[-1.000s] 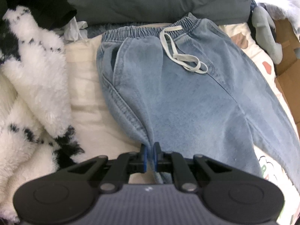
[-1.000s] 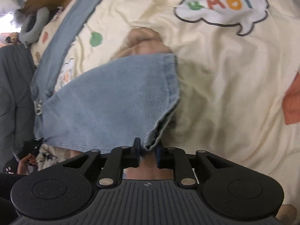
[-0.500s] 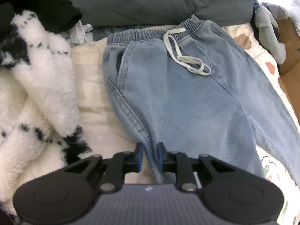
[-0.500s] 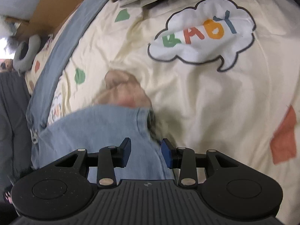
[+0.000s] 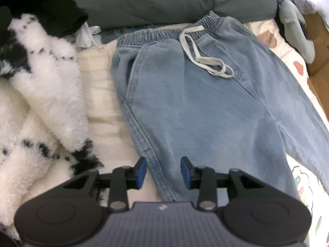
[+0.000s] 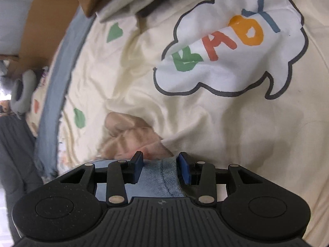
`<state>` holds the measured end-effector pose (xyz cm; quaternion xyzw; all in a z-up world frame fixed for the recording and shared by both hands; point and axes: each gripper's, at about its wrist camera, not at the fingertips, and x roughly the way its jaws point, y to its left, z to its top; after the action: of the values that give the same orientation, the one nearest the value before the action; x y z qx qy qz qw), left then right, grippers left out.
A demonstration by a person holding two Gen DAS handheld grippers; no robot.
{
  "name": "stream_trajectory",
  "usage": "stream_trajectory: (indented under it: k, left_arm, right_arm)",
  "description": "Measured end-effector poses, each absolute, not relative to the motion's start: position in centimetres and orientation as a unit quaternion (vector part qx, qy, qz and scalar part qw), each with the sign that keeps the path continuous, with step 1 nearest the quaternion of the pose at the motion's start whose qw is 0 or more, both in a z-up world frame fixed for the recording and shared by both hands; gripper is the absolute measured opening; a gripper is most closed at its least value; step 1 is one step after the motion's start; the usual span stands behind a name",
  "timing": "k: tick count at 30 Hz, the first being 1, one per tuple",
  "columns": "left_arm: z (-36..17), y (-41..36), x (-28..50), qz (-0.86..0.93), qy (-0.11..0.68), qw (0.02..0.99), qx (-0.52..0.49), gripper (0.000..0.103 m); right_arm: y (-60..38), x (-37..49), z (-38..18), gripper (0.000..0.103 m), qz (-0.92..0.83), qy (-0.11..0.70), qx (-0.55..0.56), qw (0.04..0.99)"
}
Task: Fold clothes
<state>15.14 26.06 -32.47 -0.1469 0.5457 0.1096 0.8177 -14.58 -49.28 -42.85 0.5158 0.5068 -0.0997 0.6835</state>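
The left gripper [image 5: 163,171] has its 2 blue-padded fingers spread apart, straddling the side seam of the jeans [image 5: 205,107] without pinching it; the seam runs between the pads and on under the gripper body. The jeans lie flat on the bed, light blue denim, elastic waistband at the far end against a dark grey pillow [image 5: 156,0], with a white drawstring [image 5: 203,56] looped loosely over the front. Their left edge is a clean stitched line running from the waistband corner down to the gripper. Just beside that edge is a strip of bare cream bedding [image 5: 102,103], and past that strip a fluffy white-and-black blanket [image 5: 43,94] is heaped, crowding the left side. To the right the denim spreads toward the printed sheet, with a grey plush toy [image 5: 296,33] and brown cardboard [image 5: 318,68] at the far right edge.

The right gripper [image 6: 159,168] is also apart, its 2 pads on either side of a seamed piece of the jeans' denim that passes between them without being squeezed; the right pad is touching or very near the cloth edge, which of the 2 I cannot tell. Ahead of it the cream sheet [image 6: 226,133] lies mostly bare, wrinkled, printed with a cloud reading "BABY" [image 6: 230,47]. A blue fabric strip [image 6: 61,78] curves along the left, with cardboard beyond it at the top left.
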Motion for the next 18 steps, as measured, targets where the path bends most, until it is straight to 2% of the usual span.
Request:
stream_trajectory:
  k: [18]
  left_arm:
    - [-31.9,25.0,14.3,0.101,0.568,0.808,-0.114,0.039]
  right_arm:
    - [-45.1,-14.9,-43.8,0.045,-0.058,0.562,0.479,0.672]
